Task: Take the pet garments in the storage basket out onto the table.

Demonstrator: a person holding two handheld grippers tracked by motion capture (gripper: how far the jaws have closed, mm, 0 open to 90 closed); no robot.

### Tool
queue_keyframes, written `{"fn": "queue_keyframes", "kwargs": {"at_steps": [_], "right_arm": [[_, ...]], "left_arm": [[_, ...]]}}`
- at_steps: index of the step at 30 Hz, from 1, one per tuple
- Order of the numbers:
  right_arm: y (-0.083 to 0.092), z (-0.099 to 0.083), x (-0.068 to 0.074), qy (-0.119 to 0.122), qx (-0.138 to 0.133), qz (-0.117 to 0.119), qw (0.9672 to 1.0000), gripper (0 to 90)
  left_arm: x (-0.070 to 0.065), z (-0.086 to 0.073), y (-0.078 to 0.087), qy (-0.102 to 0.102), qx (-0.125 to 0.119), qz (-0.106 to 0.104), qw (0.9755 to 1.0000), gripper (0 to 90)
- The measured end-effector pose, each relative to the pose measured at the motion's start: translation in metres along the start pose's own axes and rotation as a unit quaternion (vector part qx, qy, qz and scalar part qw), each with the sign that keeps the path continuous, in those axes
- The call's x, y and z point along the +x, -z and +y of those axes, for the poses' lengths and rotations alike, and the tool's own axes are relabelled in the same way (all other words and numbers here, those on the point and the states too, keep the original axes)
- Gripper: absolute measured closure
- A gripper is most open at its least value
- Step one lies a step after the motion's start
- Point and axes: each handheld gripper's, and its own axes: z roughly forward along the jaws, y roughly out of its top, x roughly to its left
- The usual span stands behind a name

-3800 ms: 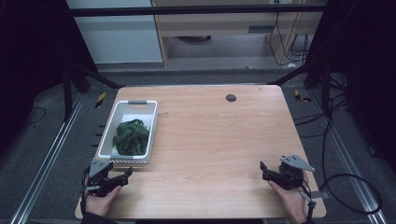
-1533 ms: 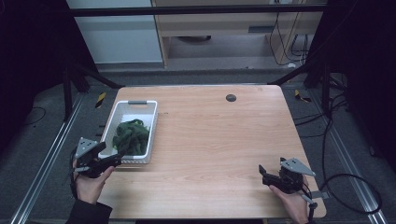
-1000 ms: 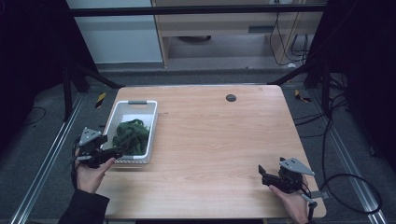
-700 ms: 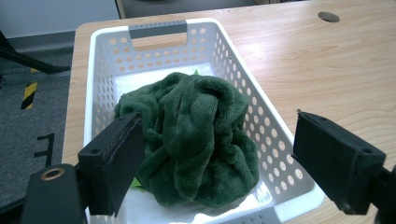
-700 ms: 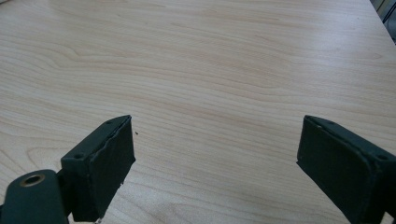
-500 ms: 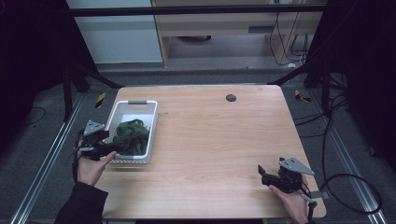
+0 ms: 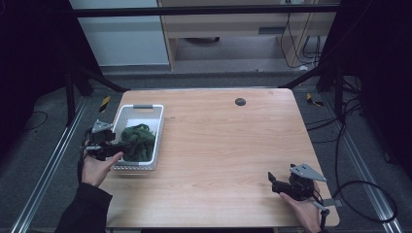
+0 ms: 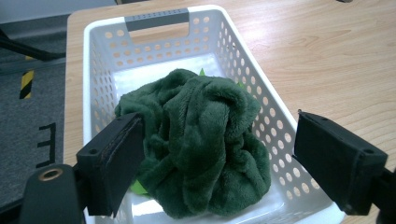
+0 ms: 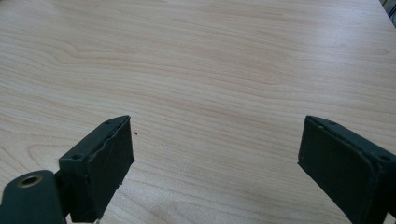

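Green plush cloth (image 8: 201,144) lies bunched in white basket (image 8: 261,100), between wide-open jaws of left gripper (image 8: 215,163). Basket walls flank the cloth closely. Right gripper (image 9: 212,163) gapes wide over bare table (image 9: 210,60), well apart from basket

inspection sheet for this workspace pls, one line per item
Surface: wooden table, bare across the middle; dark round spot near far edge.
Job's things: white perforated basket at table's left side, crumpled green plush cloth inside.
Clutter: nothing seen on the table.
Grippers: left gripper open, jaws either side of the cloth; right gripper open over bare wood.
Cables: black cable trailing from right gripper.
Surroundings: grey floor, yellow-black tape, cabinet behind.
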Motion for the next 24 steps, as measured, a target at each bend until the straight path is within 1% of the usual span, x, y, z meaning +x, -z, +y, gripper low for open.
{"fn": "queue_keyframes", "kwargs": {"at_steps": [2, 6, 8, 10, 14, 20, 24], "right_arm": [[0.0, 0.0, 0.0, -0.002, 0.001, 0.001, 1.0, 10.1], [0.0, 0.0, 0.0, -0.002, 0.003, 0.002, 1.0, 10.1], [-0.001, 0.0, 0.0, 0.002, 0.002, 0.0, 1.0, 10.0], [-0.001, 0.0, 0.0, 0.003, 0.003, 0.0, 1.0, 10.0], [-0.001, 0.0, 0.0, 0.002, 0.005, 0.0, 1.0, 9.9], [-0.002, 0.0, 0.0, -0.001, 0.008, 0.004, 1.0, 9.7], [-0.002, 0.0, -0.001, 0.004, 0.008, 0.003, 1.0, 9.7]], "left_arm": [[0.0, 0.002, -0.004, -0.002, 0.009, -0.003, 0.9999, 15.4], [0.0, 0.007, -0.008, -0.006, 0.018, -0.007, 0.9998, 15.5], [0.0, 0.01, -0.01, -0.01, 0.024, -0.008, 0.9996, 15.8], [-0.001, 0.012, -0.012, -0.013, 0.029, -0.005, 0.9995, 16.0], [-0.002, 0.016, -0.018, -0.015, 0.035, -0.005, 0.9993, 15.9], [-0.003, 0.022, -0.026, -0.025, 0.053, 0.0, 0.9983, 15.8], [-0.004, 0.023, -0.029, -0.025, 0.057, -0.001, 0.9981, 15.8]]}}
